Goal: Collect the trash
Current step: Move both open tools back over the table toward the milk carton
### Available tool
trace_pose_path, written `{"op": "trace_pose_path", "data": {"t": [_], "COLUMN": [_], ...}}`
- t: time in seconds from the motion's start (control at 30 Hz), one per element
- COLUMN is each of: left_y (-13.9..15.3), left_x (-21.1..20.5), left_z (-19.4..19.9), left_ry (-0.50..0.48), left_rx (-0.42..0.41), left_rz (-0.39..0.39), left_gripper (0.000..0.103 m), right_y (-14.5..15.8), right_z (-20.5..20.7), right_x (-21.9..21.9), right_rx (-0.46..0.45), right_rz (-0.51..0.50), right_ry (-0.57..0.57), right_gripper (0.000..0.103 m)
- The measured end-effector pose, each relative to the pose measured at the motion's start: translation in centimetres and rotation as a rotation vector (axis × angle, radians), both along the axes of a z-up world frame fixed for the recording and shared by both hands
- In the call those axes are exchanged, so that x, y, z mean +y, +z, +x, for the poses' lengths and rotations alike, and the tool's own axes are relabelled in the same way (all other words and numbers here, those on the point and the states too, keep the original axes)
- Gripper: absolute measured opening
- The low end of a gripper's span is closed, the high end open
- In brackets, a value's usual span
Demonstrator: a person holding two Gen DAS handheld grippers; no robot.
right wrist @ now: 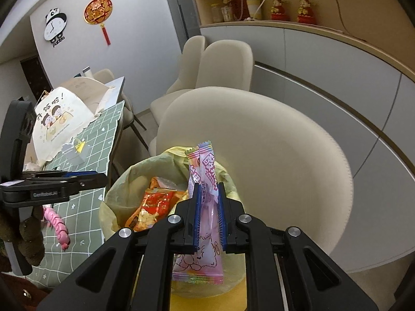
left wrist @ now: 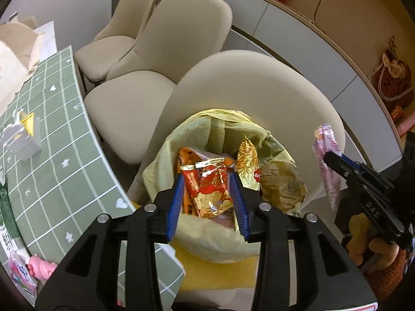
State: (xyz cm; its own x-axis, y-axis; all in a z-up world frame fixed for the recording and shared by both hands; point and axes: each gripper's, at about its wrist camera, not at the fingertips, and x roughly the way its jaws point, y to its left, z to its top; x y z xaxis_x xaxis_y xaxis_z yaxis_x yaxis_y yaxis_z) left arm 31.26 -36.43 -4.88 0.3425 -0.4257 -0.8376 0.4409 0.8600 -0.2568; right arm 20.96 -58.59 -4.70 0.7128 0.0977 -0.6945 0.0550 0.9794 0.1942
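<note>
**Wrappers at the trash bag**

Beige chairs (left wrist: 166, 59) flank a green table (left wrist: 64, 155); the yellow-lined bag (left wrist: 207, 241) stands between. The wrappers look light, crinkly and slippery, so grip mid-body. Left gripper (left wrist: 207, 202) is partly open, its pads clear of the red wrapper (left wrist: 210, 189) over the bag. Right gripper (right wrist: 208, 217) is clamped on the pink wrapper (right wrist: 205, 171), above the rim.

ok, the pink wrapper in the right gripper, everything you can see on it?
The pink wrapper is a long flat glossy foil-plastic sachet with crimped zigzag ends, a rainbow edge, bold lettering and a cartoon line drawing. It stands roughly upright, pinched mid-length between the right gripper and its blue pads, above the yellow-lined bin. Only the pads touch it.
</note>
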Motion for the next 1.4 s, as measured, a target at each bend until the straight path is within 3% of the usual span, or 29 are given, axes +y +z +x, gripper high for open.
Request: {"op": "trace_pose_path", "data": {"t": [0.23, 0.57, 0.67, 0.7, 0.73, 1.0, 1.2, 1.4], "left_y": [0.8, 1.0, 0.7, 0.6, 0.6, 0.4, -0.1, 0.3], "left_x": [4.7, 14.2, 17.1, 17.9, 18.8, 23.7, 27.8, 32.3], "left_z": [-1.3, -3.1, -3.8, -4.1, -4.5, -7.0, -8.2, -9.4], "left_ry": [0.062, 0.283, 0.345, 0.362, 0.38, 0.423, 0.42, 0.417], "left_rx": [-0.025, -0.008, 0.003, 0.005, 0.008, 0.01, 0.012, -0.006], "left_rz": [0.023, 0.066, 0.07, 0.072, 0.074, 0.077, 0.039, -0.006], "left_gripper": [0.039, 0.039, 0.039, 0.039, 0.039, 0.04, 0.043, 0.044], "right_y": [-1.1, -3.2, -4.3, -4.7, -4.9, -3.9, -2.0, -0.8], "right_z": [3.2, 7.6, 8.3, 8.4, 8.3, 5.8, 2.3, -0.3], "right_x": [2.9, 5.8, 6.5, 6.7, 6.9, 8.2, 10.0, 12.9], "right_rx": [0.021, 0.078, 0.117, 0.127, 0.129, 0.099, 0.046, 0.047], "right_rz": [0.027, -0.032, -0.044, -0.038, -0.037, -0.057, -0.061, -0.067], "right_ry": [0.083, 0.124, 0.136, 0.14, 0.138, 0.055, 0.025, -0.013], "right_gripper": [0.013, 0.014, 0.021, 0.028, 0.033, 0.035, 0.054, 0.054]}}
